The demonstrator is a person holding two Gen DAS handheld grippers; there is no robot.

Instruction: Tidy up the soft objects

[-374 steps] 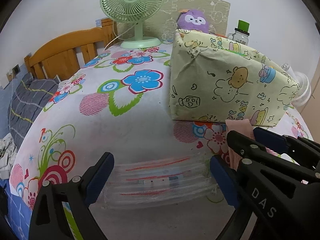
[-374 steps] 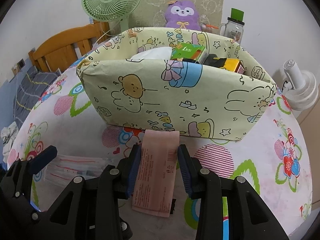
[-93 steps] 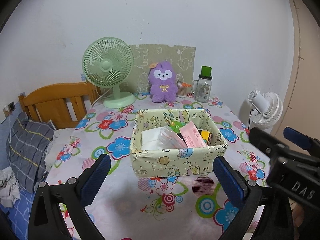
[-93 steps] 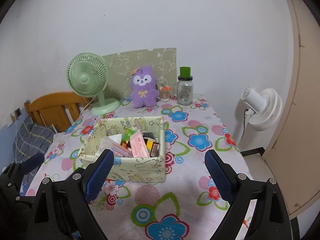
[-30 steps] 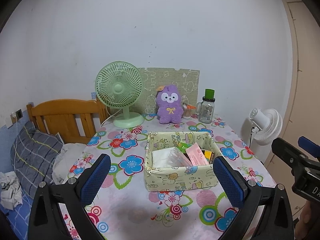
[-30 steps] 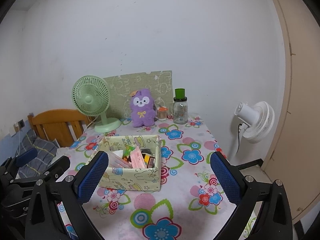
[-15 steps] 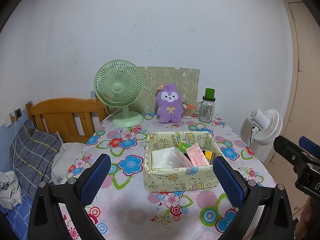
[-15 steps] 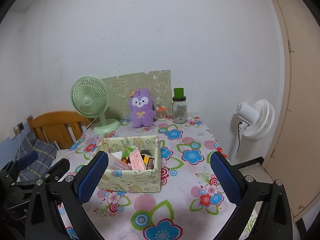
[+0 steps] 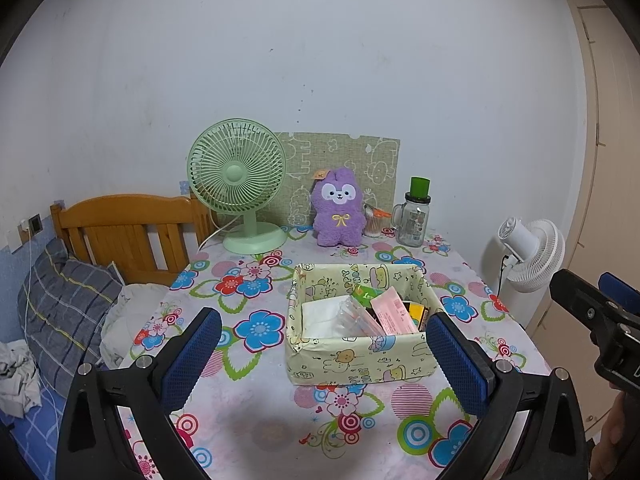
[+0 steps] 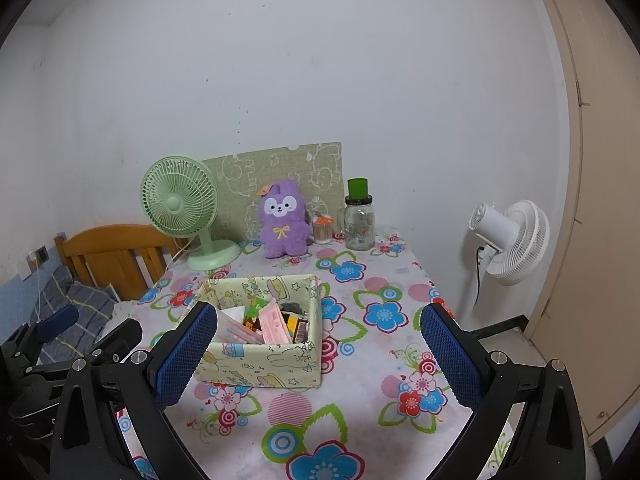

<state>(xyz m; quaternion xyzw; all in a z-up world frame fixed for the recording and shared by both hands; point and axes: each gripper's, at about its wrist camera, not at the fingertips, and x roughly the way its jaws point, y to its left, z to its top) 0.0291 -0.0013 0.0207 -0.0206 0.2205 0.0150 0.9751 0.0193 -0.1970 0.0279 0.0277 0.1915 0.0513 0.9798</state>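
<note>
A pale yellow cartoon-print fabric box [image 9: 356, 356] stands in the middle of the flowered table [image 9: 256, 412]. It holds a pink packet [image 9: 390, 316], a clear plastic packet [image 9: 354, 318], white tissues [image 9: 320, 316] and other small packs. The box also shows in the right wrist view [image 10: 260, 364]. My left gripper [image 9: 324, 356] is open and empty, held back above the table's near edge. My right gripper [image 10: 318, 356] is open and empty too, to the right of the left one.
A green desk fan [image 9: 240, 184], a purple plush toy [image 9: 338, 212] and a glass jar with a green lid [image 9: 414, 220] stand along the back by the wall. A white floor fan [image 10: 508, 244] is right of the table. A wooden bed headboard [image 9: 128, 232] and bedding are left.
Both grippers, once low at the table with the right one shut on the pink packet, are now open, empty and pulled back high. The pink and clear packets now lie in the box.
</note>
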